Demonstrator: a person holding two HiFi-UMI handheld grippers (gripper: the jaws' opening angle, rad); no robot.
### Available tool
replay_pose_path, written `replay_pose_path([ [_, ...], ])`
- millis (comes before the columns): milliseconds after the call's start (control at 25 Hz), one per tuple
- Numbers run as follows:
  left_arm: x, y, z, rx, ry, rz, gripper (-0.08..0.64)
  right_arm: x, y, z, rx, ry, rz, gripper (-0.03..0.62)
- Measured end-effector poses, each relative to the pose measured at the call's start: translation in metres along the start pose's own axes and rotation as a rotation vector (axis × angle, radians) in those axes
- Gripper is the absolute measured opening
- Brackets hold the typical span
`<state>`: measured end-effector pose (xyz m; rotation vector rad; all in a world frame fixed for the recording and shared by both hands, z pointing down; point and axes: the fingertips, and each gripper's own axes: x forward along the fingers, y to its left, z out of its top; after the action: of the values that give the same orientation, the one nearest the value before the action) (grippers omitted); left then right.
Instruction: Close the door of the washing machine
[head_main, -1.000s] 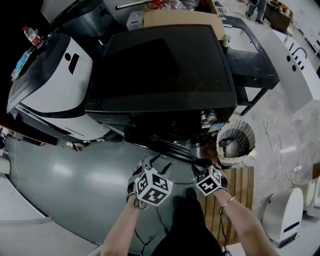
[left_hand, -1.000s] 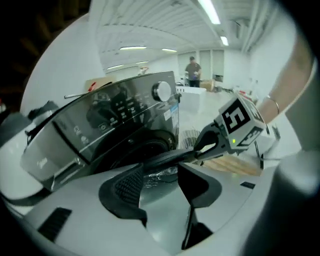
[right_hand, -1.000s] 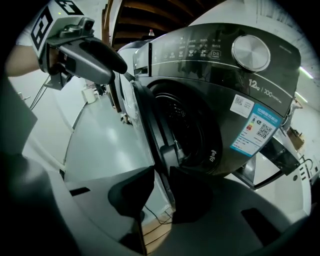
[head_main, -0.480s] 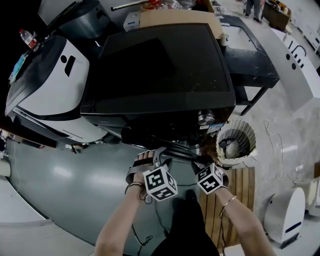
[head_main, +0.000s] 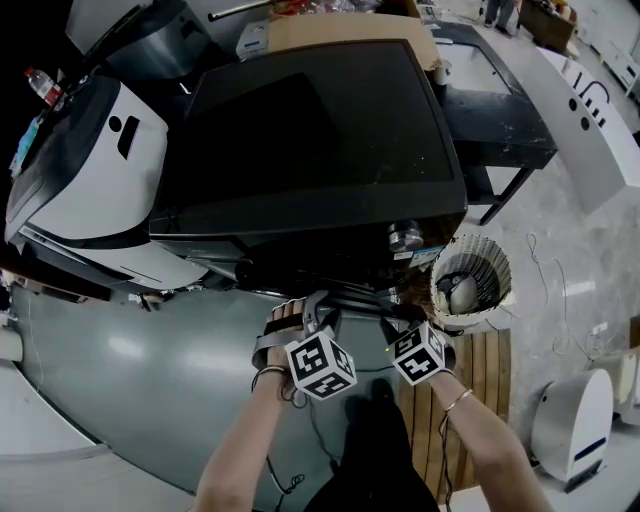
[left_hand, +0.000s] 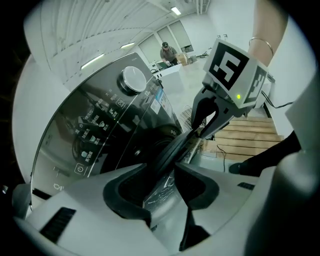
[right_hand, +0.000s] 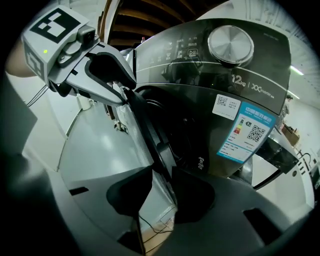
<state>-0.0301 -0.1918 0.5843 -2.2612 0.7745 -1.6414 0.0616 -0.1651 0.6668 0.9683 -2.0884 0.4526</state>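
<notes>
First, marker cubes (head_main: 320, 366): two, side by side low in the head view.
Left gripper (left_hand: 161, 176): one. Its jaws have just been closing and stand astride the rim of the door (left_hand: 172, 147), with the pads not yet clamped on it.
Right gripper (right_hand: 161, 191): one. Its jaws have just been opening and stand apart, with the door's edge running down between them and nothing clamped.
Door: one, dark and round, ajar, swung a little way out from the drum opening. Both grippers meet it on its free edge, near each other.
Washing machine (head_main: 320, 130): one, black, front-loading, directly ahead of the grippers.
Dial (right_hand: 230, 45): one, silver, on the control panel above the door.
Stickers (right_hand: 247, 131): two on the machine's front beside the door, a small white one and a larger blue-edged one.
Basket (head_main: 470, 285): one, white and ribbed, on the floor by the machine's right corner.
White appliance (head_main: 100, 170): one, at the machine's left.
</notes>
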Motion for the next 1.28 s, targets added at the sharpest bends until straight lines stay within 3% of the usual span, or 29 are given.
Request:
replay_pose_path([
  [760, 0.026, 0.032, 0.013, -0.092, 0.007, 0.078, 0.181, 0.019, -0.049, 0.022, 0.057, -0.018, -0.104, 0.161],
  [1280, 0.037, 0.045, 0.016, -0.135, 0.011, 0.094, 0.183, 0.030, -0.066, 0.031, 0.083, -0.026, -0.129, 0.169],
])
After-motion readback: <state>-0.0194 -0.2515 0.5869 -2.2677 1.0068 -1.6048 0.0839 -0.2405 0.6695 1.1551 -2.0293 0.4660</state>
